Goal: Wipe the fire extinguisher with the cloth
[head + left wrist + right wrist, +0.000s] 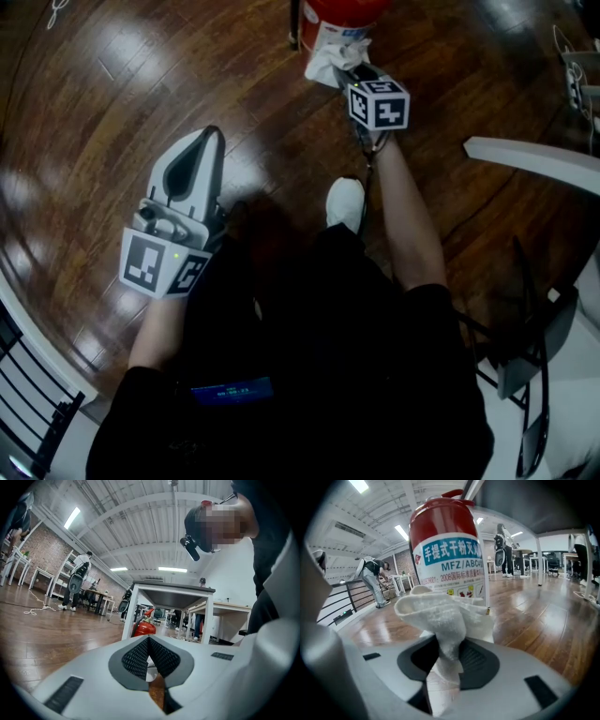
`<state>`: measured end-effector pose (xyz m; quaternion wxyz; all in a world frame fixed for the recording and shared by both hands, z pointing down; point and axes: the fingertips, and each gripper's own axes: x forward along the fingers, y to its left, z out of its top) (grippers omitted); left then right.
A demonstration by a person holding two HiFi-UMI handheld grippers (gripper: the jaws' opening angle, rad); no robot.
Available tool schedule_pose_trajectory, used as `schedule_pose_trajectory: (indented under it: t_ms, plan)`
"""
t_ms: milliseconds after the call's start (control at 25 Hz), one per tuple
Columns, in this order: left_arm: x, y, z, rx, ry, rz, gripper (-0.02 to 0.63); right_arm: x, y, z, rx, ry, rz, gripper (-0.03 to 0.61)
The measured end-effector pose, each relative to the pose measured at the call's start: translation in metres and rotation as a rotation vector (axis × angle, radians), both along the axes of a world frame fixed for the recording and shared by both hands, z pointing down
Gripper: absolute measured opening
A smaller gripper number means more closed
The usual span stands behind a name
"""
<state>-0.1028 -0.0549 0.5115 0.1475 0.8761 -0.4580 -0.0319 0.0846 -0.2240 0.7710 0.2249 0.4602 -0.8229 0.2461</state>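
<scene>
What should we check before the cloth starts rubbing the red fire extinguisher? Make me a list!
1. Cloth gripped: ok. The right gripper has its fingers shut on it.
2. Cloth close to the fire extinguisher: ok. It is bunched right in front of the label.
3. Cloth already touching it: cannot tell.
4. Extinguisher upright on the floor: ok.
5. Left gripper out of the way: ok. It is shut on nothing and held back by the person's body.
6. Extinguisher held steady: not ok. No gripper holds it, so a hard push might rock it.
</scene>
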Motion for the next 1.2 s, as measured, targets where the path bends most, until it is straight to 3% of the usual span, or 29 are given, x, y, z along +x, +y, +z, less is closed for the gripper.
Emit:
schedule_pose_trajectory:
  t_ms: [200, 320, 520, 720, 840, 960, 1200]
  plan:
    - [-0.004, 0.002, 0.000, -0.002, -0.003, -0.008, 0.002, 0.002, 0.005, -0.004, 0.005, -0.004, 0.002, 0.138]
    - [-0.005, 0.001, -0.003, 0.003, 0.000, -0.008, 0.002, 0.006, 0.011, -0.021, 0.036, -0.062, 0.007, 0.137]
    - [-0.005, -0.002, -0.001, 0.010, -0.003, 0.005, 0.002, 0.019, 0.031, -0.083, 0.154, -0.214, 0.039, 0.137]
    - [-0.010, -0.020, -0.012, 0.044, -0.024, 0.003, 0.002, 0.034, 0.057, -0.160, 0.285, -0.314, 0.001, 0.137]
    - [-0.013, -0.038, -0.037, 0.050, -0.028, -0.009, 0.002, 0.045, 0.066, -0.208, 0.322, -0.320, -0.023, 0.137]
    - [-0.011, -0.048, -0.072, 0.006, -0.032, -0.003, 0.002, 0.059, 0.083, -0.252, 0.314, -0.283, -0.044, 0.137]
    - [0.002, -0.041, -0.177, -0.107, -0.049, 0.051, 0.002, 0.094, 0.140, -0.354, 0.246, -0.235, 0.051, 0.137]
